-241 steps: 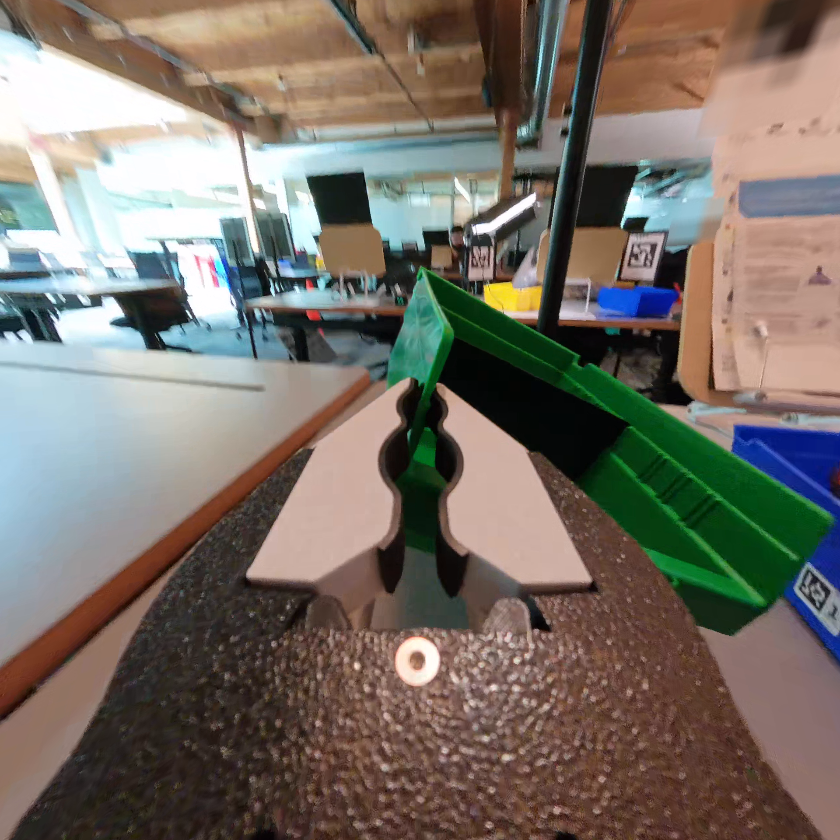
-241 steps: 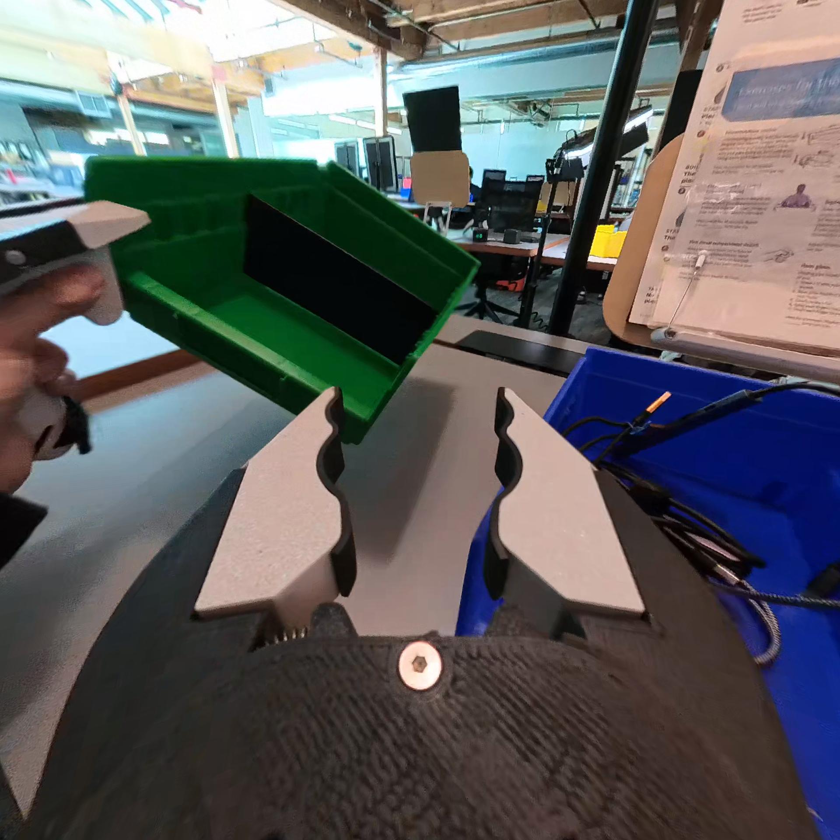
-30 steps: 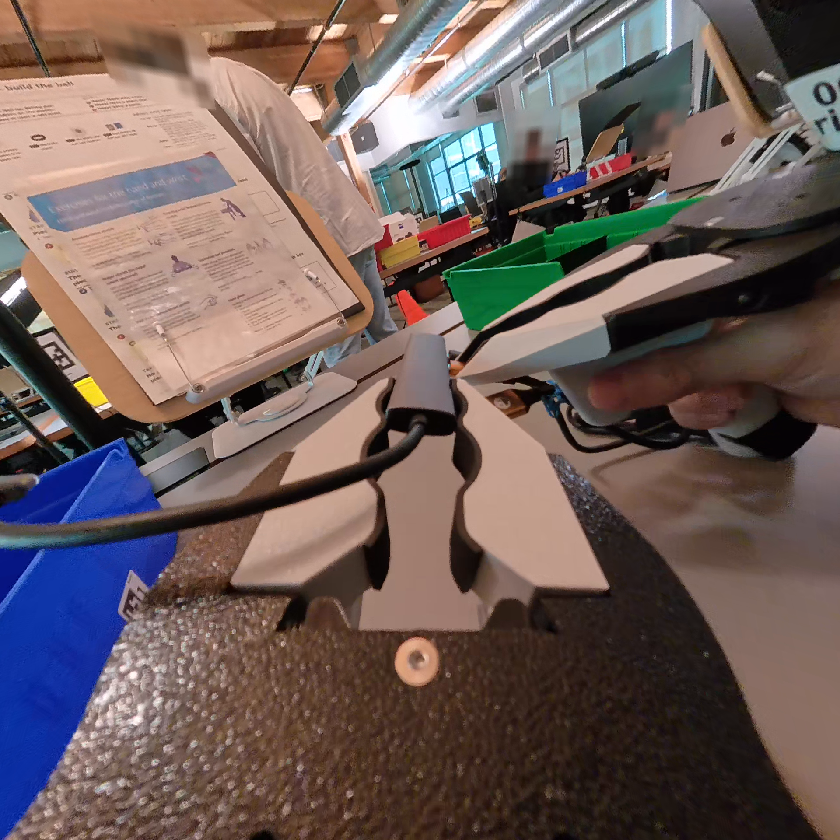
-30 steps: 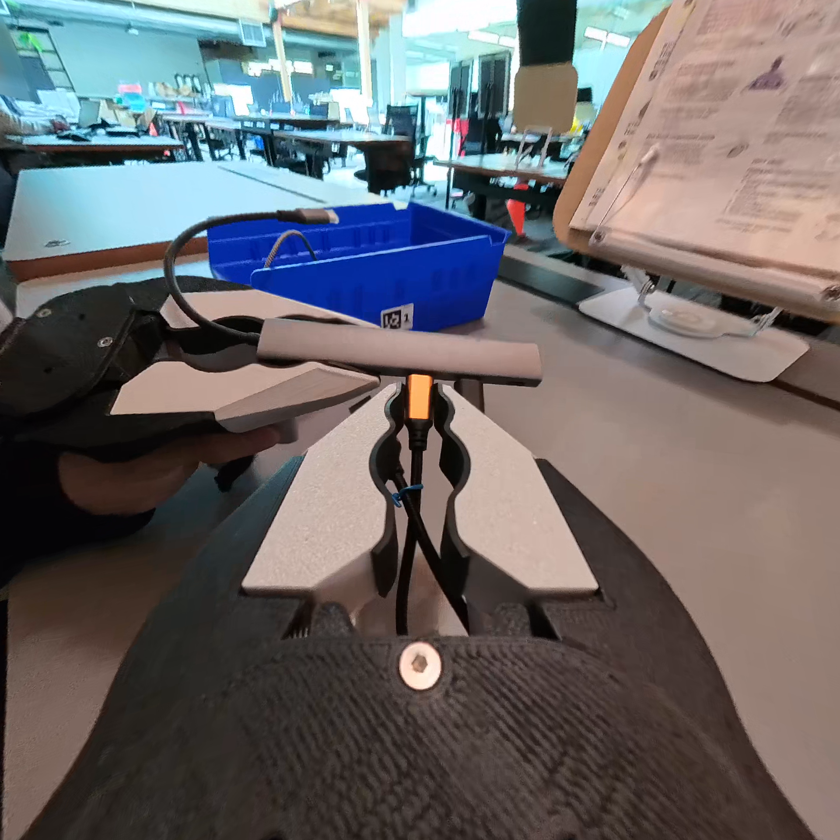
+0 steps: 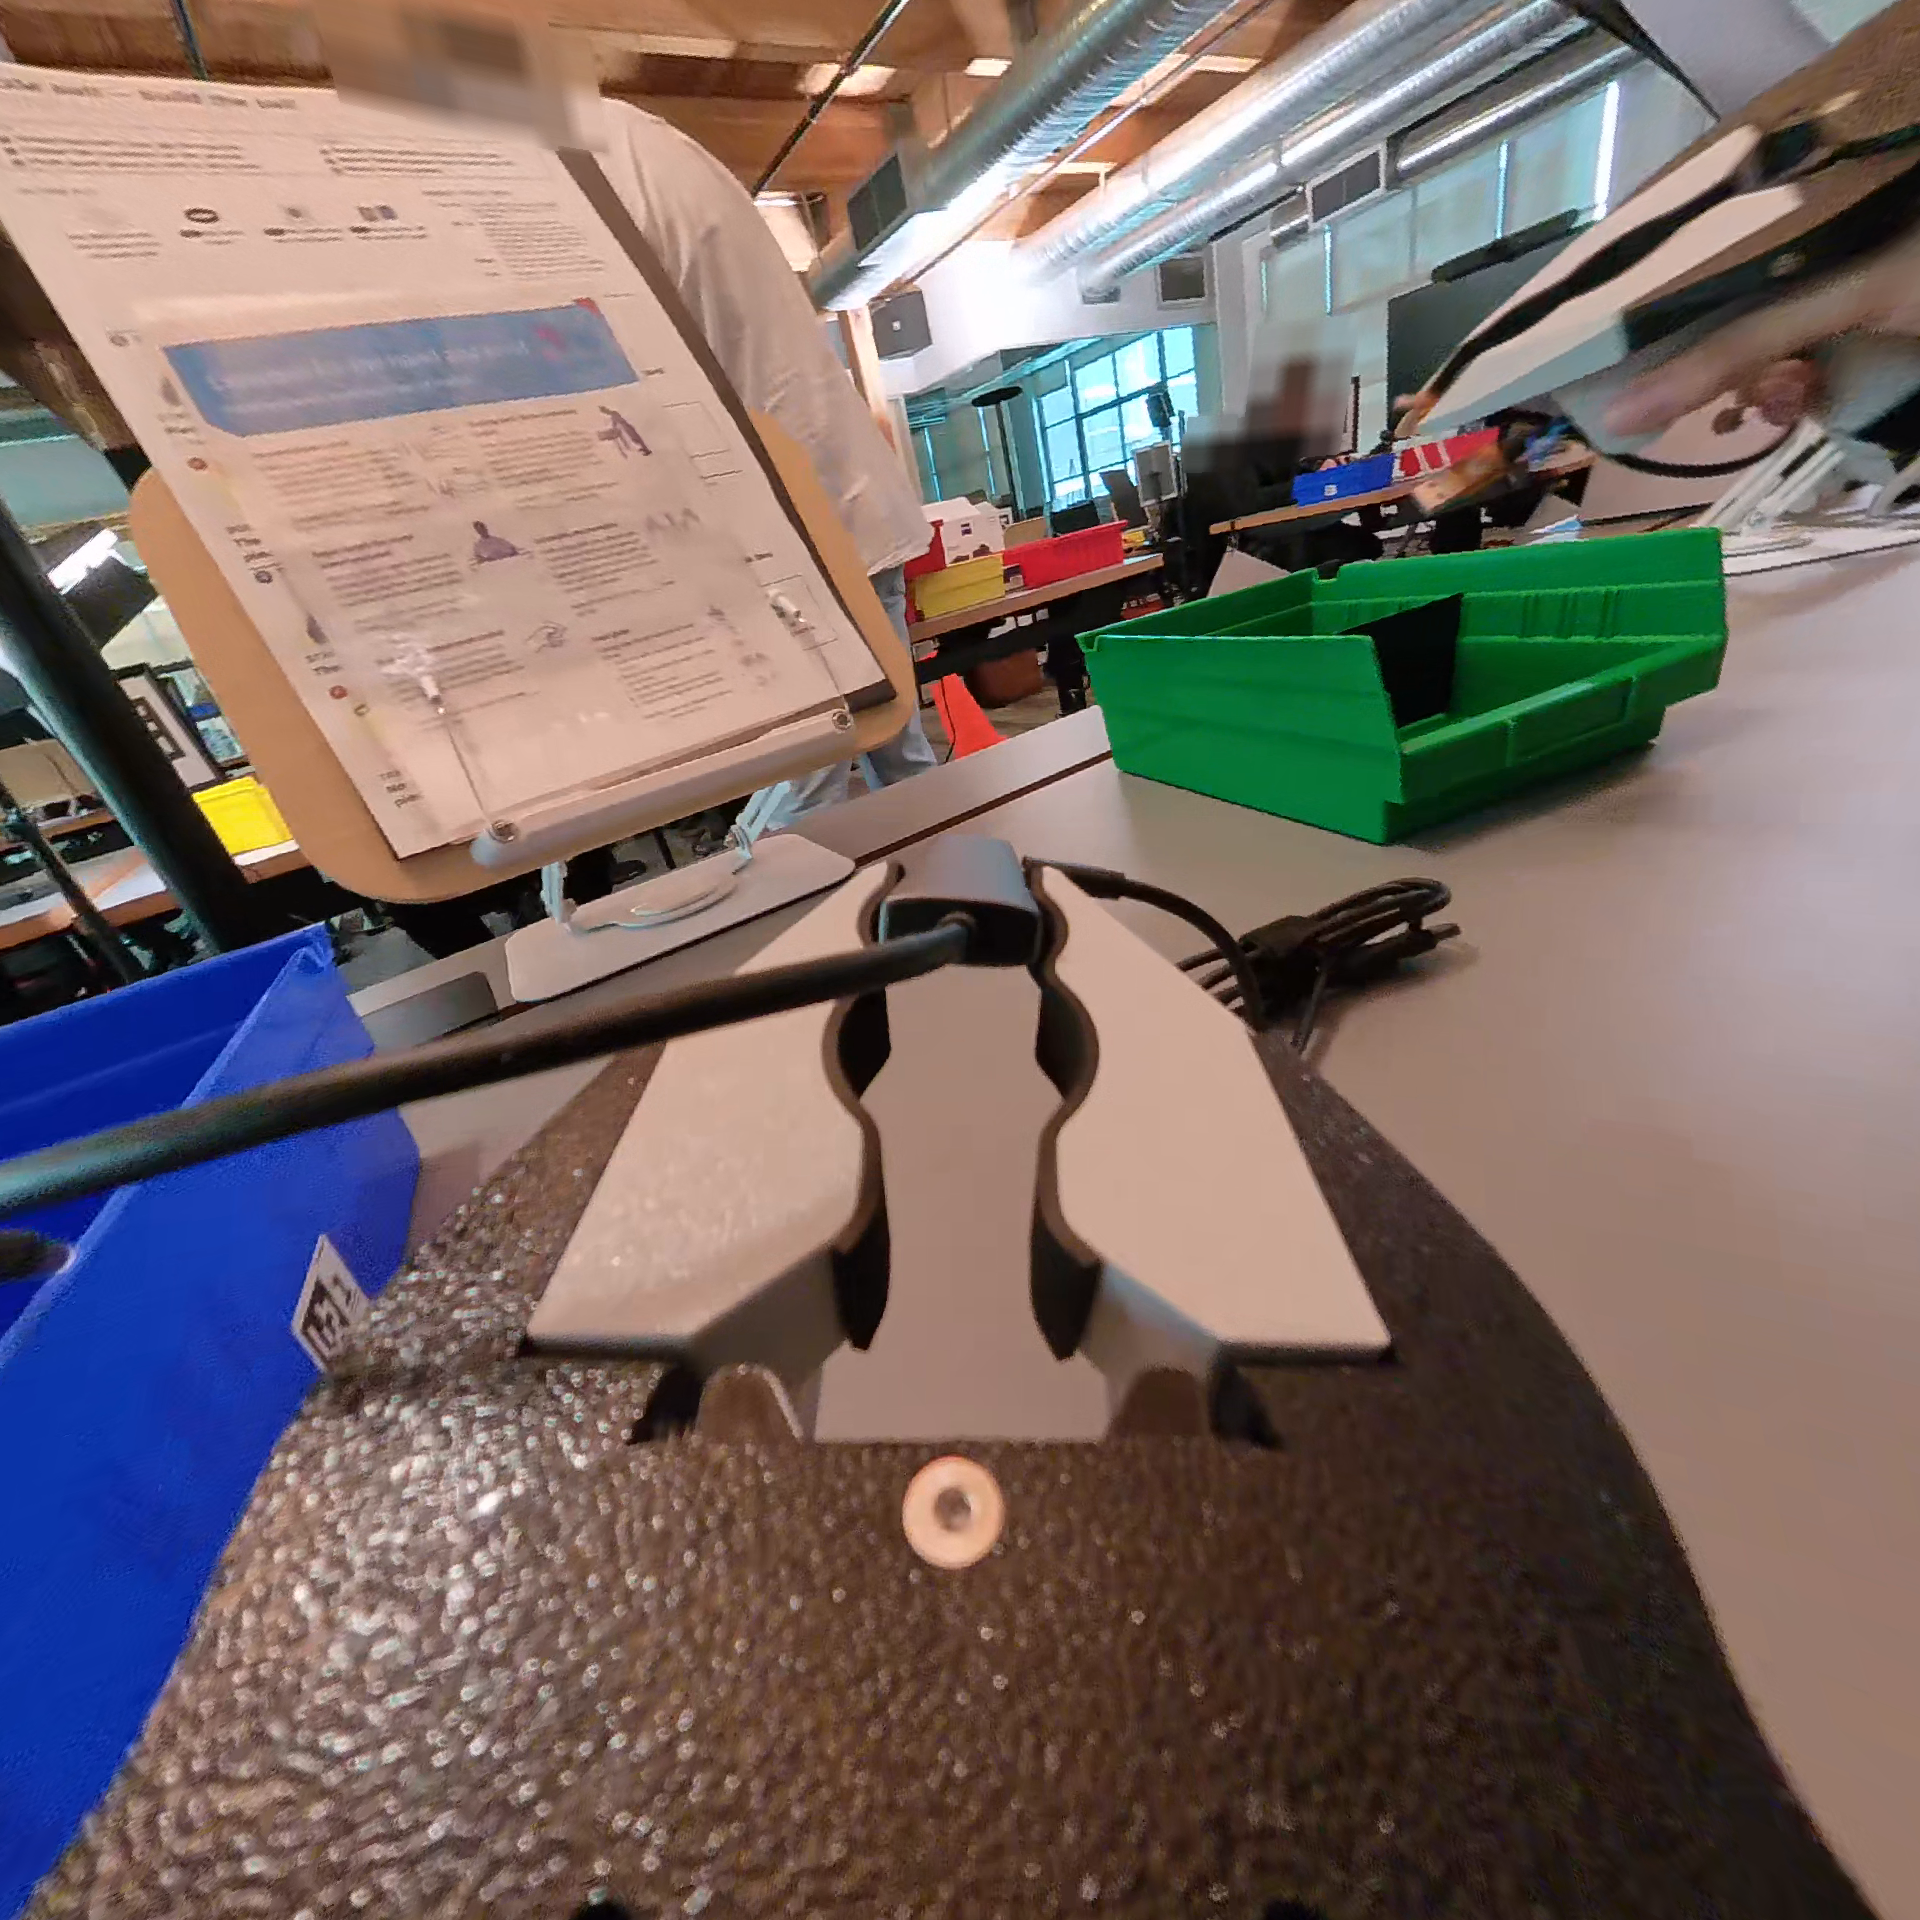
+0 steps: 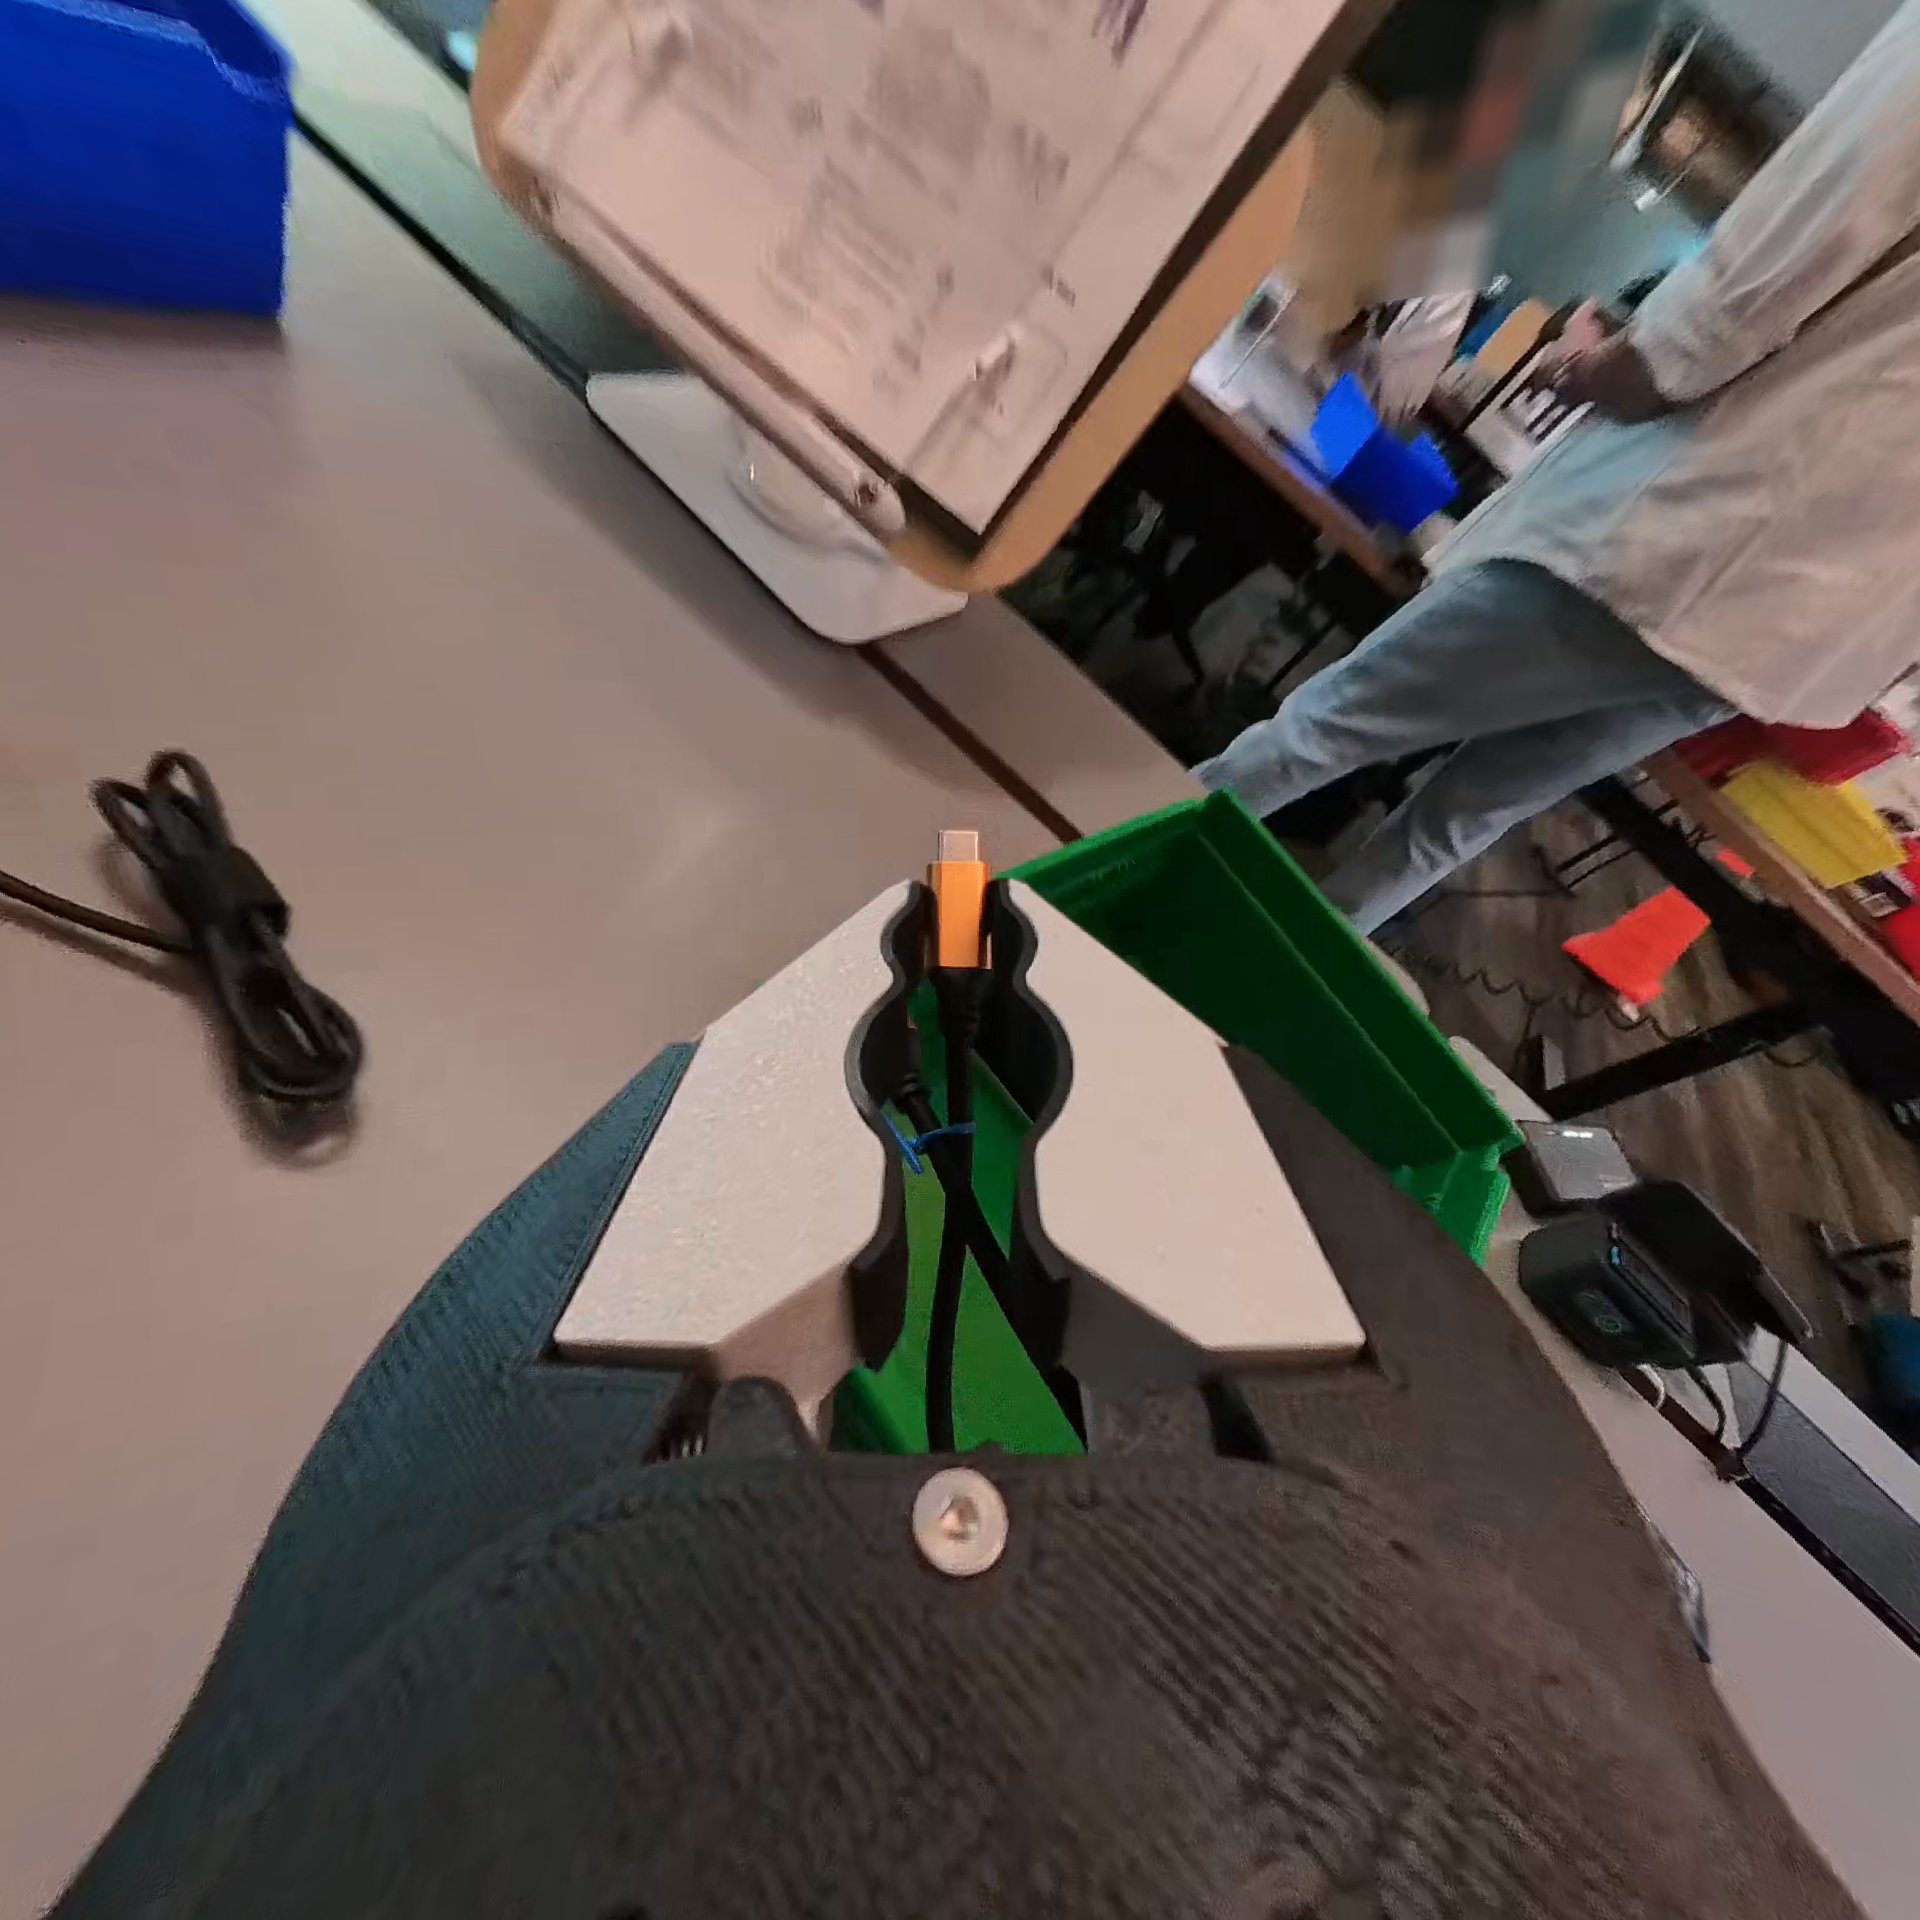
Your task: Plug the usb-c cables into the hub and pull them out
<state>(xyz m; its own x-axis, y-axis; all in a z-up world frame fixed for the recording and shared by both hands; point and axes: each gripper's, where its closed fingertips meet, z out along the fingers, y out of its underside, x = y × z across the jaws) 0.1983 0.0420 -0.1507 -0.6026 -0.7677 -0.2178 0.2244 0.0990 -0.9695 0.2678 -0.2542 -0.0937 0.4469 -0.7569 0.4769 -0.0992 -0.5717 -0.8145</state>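
- change since a second ago: the orange usb-c plug (image 6: 958,914) was seated in the hub (image 5: 961,896); it is now out, its metal tip bare. judgement: the pull-out step for this cable is done.
- right tongs (image 6: 956,904): clenched on the orange usb-c plug, now raised over the green bin (image 6: 1247,977) near the tabletop's (image 6: 468,727) far edge. judgement: the cable is likely headed for that bin.
- left tongs (image 5: 961,904): still clenched on the hub's end, low over the tabletop; the hub's own lead (image 5: 468,1049) trails left over the blue bin (image 5: 156,1143).
- remaining: a coiled black cable (image 5: 1340,935) lies on the tabletop just beyond the left tongs, not plugged in.
- surroundings: a document stand (image 5: 665,914) sits at the far edge; a person (image 6: 1662,468) stands beyond it.
- obstruction: the trailing lead could snag on the blue bin's rim.
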